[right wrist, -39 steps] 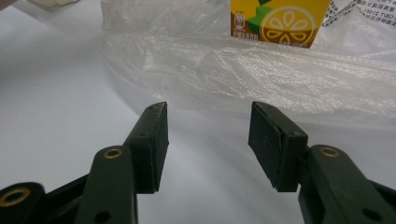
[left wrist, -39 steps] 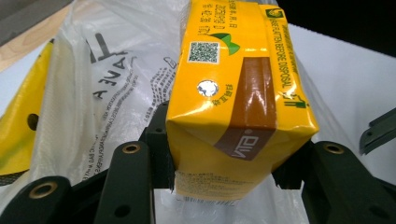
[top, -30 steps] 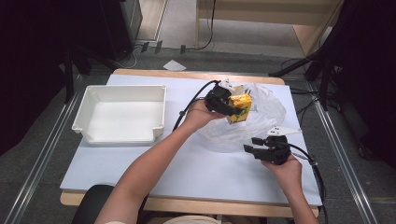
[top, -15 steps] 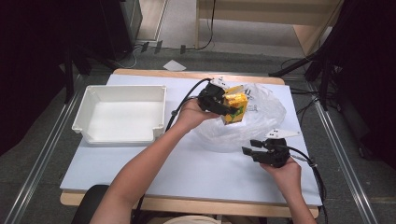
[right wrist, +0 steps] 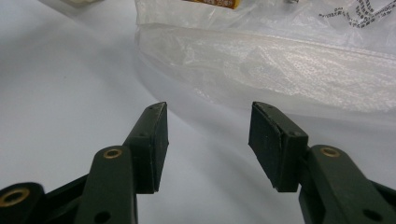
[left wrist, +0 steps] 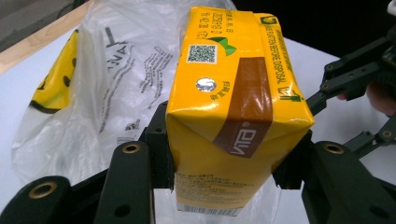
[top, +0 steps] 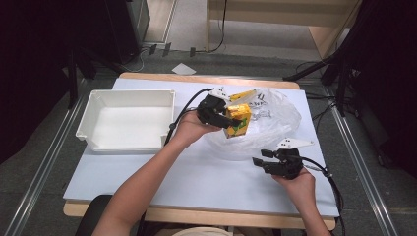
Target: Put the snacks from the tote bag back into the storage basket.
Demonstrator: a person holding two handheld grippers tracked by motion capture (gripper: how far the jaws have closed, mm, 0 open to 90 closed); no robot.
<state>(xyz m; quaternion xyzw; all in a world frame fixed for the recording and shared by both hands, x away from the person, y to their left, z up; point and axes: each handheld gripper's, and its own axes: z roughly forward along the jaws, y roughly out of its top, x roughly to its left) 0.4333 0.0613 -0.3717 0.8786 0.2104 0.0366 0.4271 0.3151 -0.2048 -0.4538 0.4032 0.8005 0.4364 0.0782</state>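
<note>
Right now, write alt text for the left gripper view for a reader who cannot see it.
Two black jaws clamp a yellow drink carton by its sides, its brown-striped top facing the camera. Behind it at left lies a crumpled clear plastic bag with black print on the white table; the right gripper shows at the right edge.

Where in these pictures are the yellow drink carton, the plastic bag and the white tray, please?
yellow drink carton (left wrist: 233, 107), left gripper view, its top face.
plastic bag (top: 275, 123), high view, its crumpled middle.
white tray (top: 93, 114), high view, its left wall.
</note>
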